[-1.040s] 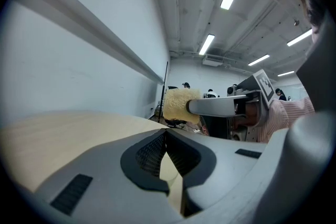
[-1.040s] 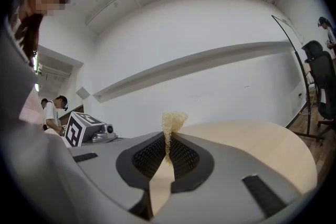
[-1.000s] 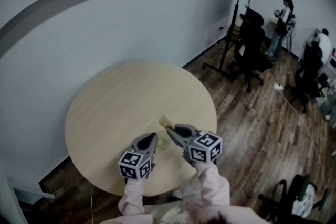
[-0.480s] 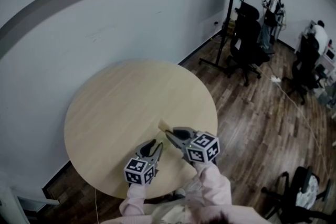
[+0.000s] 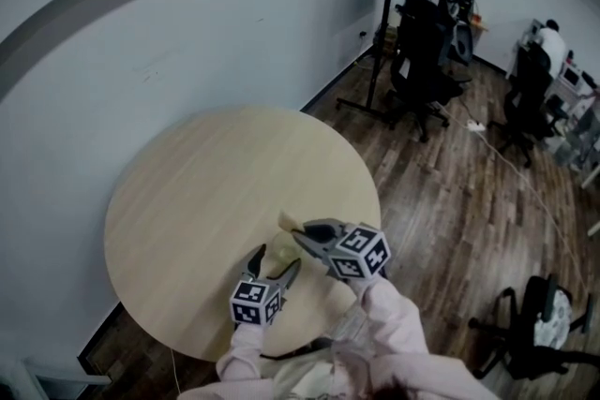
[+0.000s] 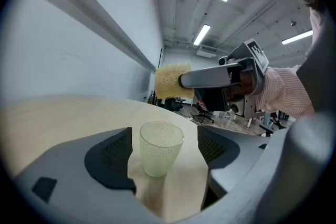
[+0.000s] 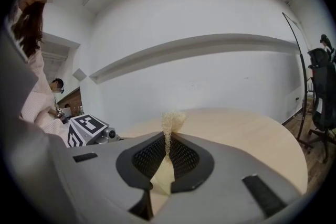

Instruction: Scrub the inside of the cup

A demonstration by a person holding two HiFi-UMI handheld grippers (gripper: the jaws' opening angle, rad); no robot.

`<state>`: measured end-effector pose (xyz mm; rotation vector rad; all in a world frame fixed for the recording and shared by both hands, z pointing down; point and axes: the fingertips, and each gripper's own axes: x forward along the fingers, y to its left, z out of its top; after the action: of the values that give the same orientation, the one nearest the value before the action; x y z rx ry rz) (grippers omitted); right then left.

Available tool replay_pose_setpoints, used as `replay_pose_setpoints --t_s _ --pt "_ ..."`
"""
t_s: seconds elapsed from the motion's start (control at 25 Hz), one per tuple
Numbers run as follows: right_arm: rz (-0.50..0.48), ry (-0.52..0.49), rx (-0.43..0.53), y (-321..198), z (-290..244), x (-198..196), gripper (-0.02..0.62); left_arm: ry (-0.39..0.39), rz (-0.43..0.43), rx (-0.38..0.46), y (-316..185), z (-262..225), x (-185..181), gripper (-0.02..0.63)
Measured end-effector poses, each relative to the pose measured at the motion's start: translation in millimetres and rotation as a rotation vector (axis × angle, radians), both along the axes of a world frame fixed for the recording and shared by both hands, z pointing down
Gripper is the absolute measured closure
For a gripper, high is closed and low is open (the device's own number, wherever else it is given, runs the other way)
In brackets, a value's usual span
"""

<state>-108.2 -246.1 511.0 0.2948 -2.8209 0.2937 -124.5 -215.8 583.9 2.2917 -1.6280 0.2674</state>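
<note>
The worktop (image 5: 206,173) is a round, pale wooden surface set against a light wall, with dark plank floor (image 5: 450,192) around it.

**Cup.** The cup (image 6: 160,147) is pale and translucent, with a dotted texture. It stands upright on the worktop, near the edge closest to the person. Its mouth faces up.

**Left tongs.** The left tongs (image 5: 276,259) are set wide and have just been opening. The cup stands between the two jaws. In the left gripper view both black ribbed pads (image 6: 116,152) stand clear of the cup wall, with a gap on each side. The cup rests on the worktop alone.

**Right tongs.** The right tongs (image 7: 168,152) are closed on a yellow sponge (image 7: 172,120). The right gripper view shows the sponge pinched to a thin strip between the pads, with its free end puffing out above the jaw tips. In the left gripper view the sponge sits above and beyond the cup rim, apart from it. In the head view the right tongs lie just beside the left tongs, with the sponge end pointing out over the worktop.

**Background.** Black office chairs (image 5: 422,70) and people stand well apart from the worktop, at the far side of the room.
</note>
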Motion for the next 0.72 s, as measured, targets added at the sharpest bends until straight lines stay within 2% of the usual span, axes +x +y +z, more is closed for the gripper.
replay_pose_setpoints --t_s 0.2,0.48,0.72 --pt "-0.042 0.044 0.028 -1 5 -1 0.568 -0.022 0.015 -0.023 -8 14 3 0.189" --pt "-0.123 0.127 0.106 -5 12 -1 0.568 -0.031 0.045 -0.064 -19 36 10 0.176" --pt "-0.145 0.15 0.108 -7 16 0 0.568 -0.007 0.034 -0.04 -31 37 11 0.176"
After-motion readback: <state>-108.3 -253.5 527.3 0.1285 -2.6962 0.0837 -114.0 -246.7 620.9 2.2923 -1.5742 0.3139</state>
